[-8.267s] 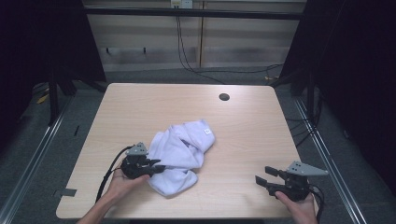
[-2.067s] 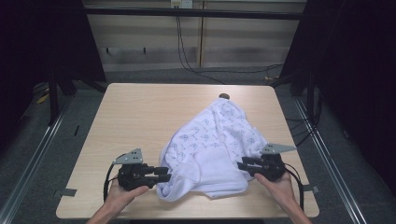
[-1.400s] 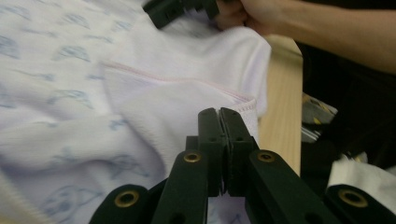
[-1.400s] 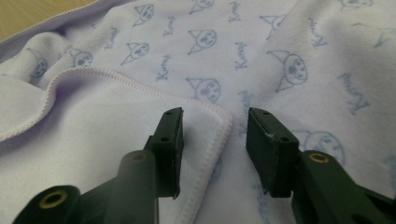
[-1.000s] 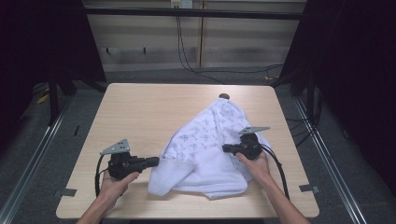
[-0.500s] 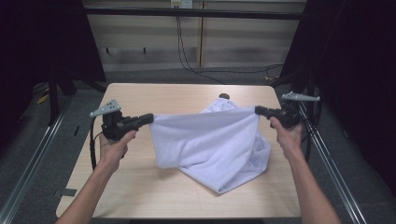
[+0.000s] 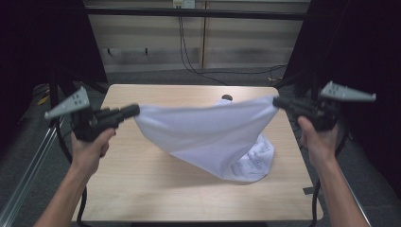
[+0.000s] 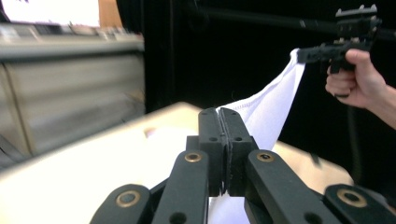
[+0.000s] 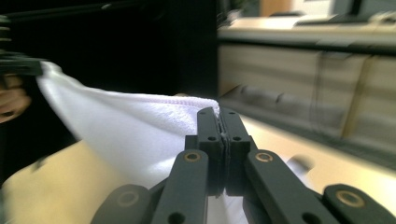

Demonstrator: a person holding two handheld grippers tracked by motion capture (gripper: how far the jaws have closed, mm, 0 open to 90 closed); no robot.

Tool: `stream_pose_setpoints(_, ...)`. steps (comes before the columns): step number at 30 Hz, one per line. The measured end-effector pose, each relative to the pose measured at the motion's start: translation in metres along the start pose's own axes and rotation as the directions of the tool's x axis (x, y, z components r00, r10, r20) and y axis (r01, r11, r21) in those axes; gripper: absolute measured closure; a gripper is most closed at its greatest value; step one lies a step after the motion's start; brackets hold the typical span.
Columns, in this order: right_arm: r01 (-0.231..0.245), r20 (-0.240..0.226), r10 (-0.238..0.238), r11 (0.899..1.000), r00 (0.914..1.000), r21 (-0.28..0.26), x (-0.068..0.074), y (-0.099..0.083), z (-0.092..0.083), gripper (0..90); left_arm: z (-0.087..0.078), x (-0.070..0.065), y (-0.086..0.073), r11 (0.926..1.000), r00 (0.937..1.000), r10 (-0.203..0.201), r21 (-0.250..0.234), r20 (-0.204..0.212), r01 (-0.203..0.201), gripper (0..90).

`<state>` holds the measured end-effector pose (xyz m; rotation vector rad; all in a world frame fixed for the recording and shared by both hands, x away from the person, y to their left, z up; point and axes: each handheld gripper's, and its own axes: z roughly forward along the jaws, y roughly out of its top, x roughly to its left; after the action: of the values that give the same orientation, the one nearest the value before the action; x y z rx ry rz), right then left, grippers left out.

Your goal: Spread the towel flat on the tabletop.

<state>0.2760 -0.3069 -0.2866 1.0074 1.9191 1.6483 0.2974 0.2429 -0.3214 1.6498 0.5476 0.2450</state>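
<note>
A white towel (image 7: 208,135) hangs stretched in the air above the wooden table (image 7: 142,184). My left gripper (image 7: 132,111) is shut on its left corner and my right gripper (image 7: 278,101) is shut on its right corner. The top hem runs taut between them. The cloth sags to a point, and its lower end (image 7: 253,163) with a faint printed pattern rests bunched on the table at the right. In the left gripper view my jaws (image 8: 219,114) pinch the towel (image 8: 268,112), which leads to the other gripper (image 8: 310,53). The right gripper view shows my jaws (image 9: 218,114) closed on the hem (image 9: 140,123).
A small dark round hole (image 7: 227,98) sits near the table's far edge, just behind the towel. Dark curtains flank both sides. Cables hang down the wall behind the table (image 7: 187,52). Metal frame rails (image 7: 28,165) run along the left of the table.
Both grippers have lifted higher and pulled farther apart since half a second ago, drawing the towel's top edge tight. More of the cloth has left the table.
</note>
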Motion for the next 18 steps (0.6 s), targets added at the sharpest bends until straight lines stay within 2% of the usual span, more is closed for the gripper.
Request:
stream_pose_setpoints(1,-0.013,-0.023,0.013,1.000,0.9996,0.025,0.007,-0.019,-0.006,88.4,-0.003,-0.002,-0.012,0.9997,0.9997,-0.019,0.012,0.013,0.019,88.9)
stream_pose_setpoints(2,-0.013,-0.023,0.013,1.000,0.9996,0.025,0.007,-0.019,-0.006,88.4,-0.003,-0.002,-0.012,0.9997,0.9997,-0.019,0.012,0.013,0.019,89.0)
stream_pose_setpoints(3,-0.036,-0.057,0.040,0.997,0.9976,0.062,0.018,-0.050,-0.017,88.4,-0.011,-0.007,-0.041,0.9976,0.9974,-0.059,0.039,0.042,0.057,88.9)
stream_pose_setpoints(5,-0.044,-0.074,0.052,0.993,0.9959,0.106,0.031,-0.075,-0.027,88.4,-0.018,-0.016,-0.063,0.9946,0.9956,-0.074,0.077,0.057,0.070,88.9)
stream_pose_setpoints(7,-0.053,-0.099,0.066,0.990,0.9929,0.133,0.045,-0.097,-0.041,88.3,-0.027,-0.029,-0.080,0.9898,0.9919,-0.090,0.118,0.089,0.079,88.9)
stream_pose_setpoints(8,-0.053,-0.099,0.066,0.990,0.9929,0.133,0.045,-0.097,-0.041,88.3,-0.027,-0.029,-0.080,0.9898,0.9919,-0.090,0.118,0.089,0.079,88.9)
stream_pose_setpoints(9,-0.069,-0.117,0.087,0.986,0.9893,0.151,0.065,-0.115,-0.061,88.3,-0.041,-0.046,-0.091,0.9887,0.9870,-0.097,0.126,0.128,0.081,88.8)
stream_pose_setpoints(11,-0.062,-0.124,0.083,0.984,0.9888,0.165,0.082,-0.125,-0.077,88.3,-0.056,-0.064,-0.099,0.9892,0.9807,-0.105,0.119,0.165,0.086,88.8)
stream_pose_setpoints(12,-0.066,-0.131,0.089,0.983,0.9873,0.170,0.092,-0.129,-0.086,88.2,-0.065,-0.075,-0.102,0.9909,0.9752,-0.093,0.114,0.201,0.072,88.7)
stream_pose_setpoints(13,-0.066,-0.135,0.090,0.983,0.9868,0.171,0.104,-0.133,-0.096,87.9,-0.070,-0.081,-0.104,0.9917,0.9742,-0.084,0.114,0.209,0.061,88.6)
stream_pose_setpoints(14,-0.066,-0.135,0.090,0.983,0.9868,0.171,0.104,-0.133,-0.096,87.9,-0.070,-0.081,-0.104,0.9917,0.9742,-0.084,0.114,0.209,0.061,88.4)
stream_pose_setpoints(15,-0.067,-0.160,0.093,0.984,0.9828,0.163,0.120,-0.139,-0.112,81.6,-0.077,-0.088,-0.107,0.9923,0.9750,-0.079,0.110,0.207,0.057,87.6)
stream_pose_setpoints(16,-0.067,-0.160,0.093,0.984,0.9828,0.163,0.120,-0.139,-0.112,81.6,-0.079,-0.091,-0.110,0.9932,0.9722,-0.078,0.101,0.221,0.057,87.6)
stream_pose_setpoints(17,-0.072,-0.137,0.095,0.984,0.9860,0.162,0.128,-0.140,-0.123,72.0,-0.079,-0.092,-0.113,0.9899,0.9733,-0.087,0.128,0.213,0.060,75.6)
stream_pose_setpoints(18,-0.072,-0.137,0.095,0.984,0.9860,0.162,0.128,-0.140,-0.123,72.0,-0.079,-0.092,-0.113,0.9899,0.9733,-0.087,0.128,0.213,0.060,75.3)
